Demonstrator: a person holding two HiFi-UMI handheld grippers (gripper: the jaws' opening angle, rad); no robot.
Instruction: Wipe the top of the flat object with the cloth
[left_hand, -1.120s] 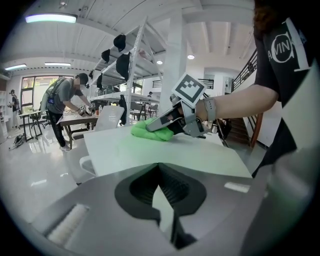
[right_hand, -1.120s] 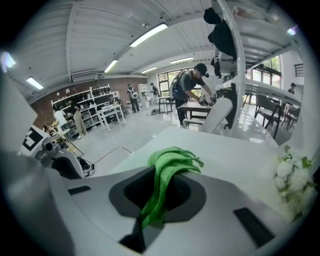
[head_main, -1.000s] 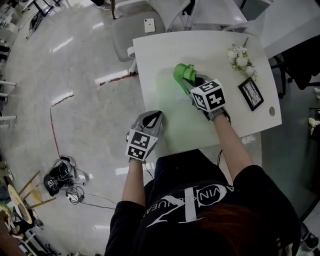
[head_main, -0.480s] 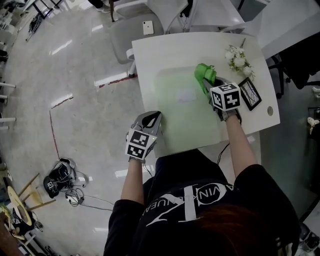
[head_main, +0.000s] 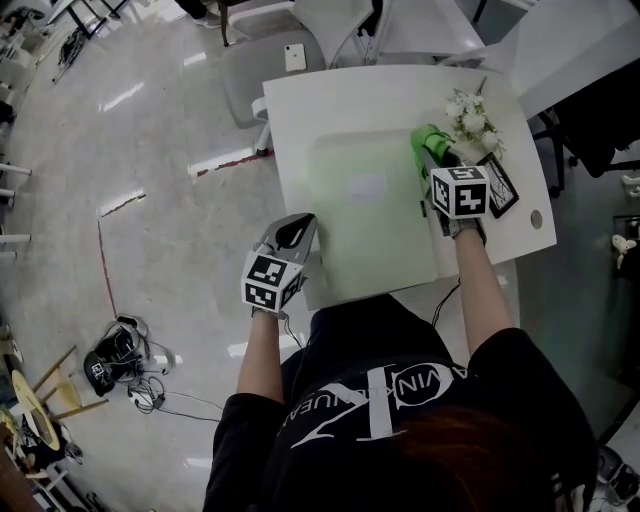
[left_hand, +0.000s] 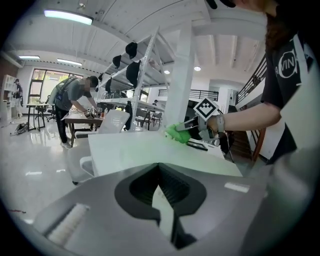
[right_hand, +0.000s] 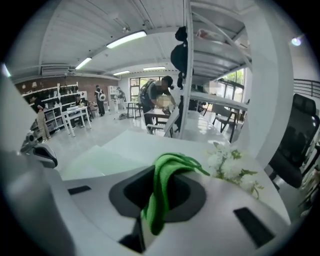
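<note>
Cloth (head_main: 428, 140), green, clamped in right gripper (head_main: 434, 158), sits at mat (head_main: 370, 245) 2 o'clock corner, beside flowers (head_main: 470, 115). Left gripper (head_main: 298, 228) pinched shut on mat's 9 o'clock edge.

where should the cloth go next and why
Probably sweep the cloth left and nearer across the mat: the right hand-held gripper holds it at the mat's far right corner, close to the flowers, so little mat lies beyond.
</note>
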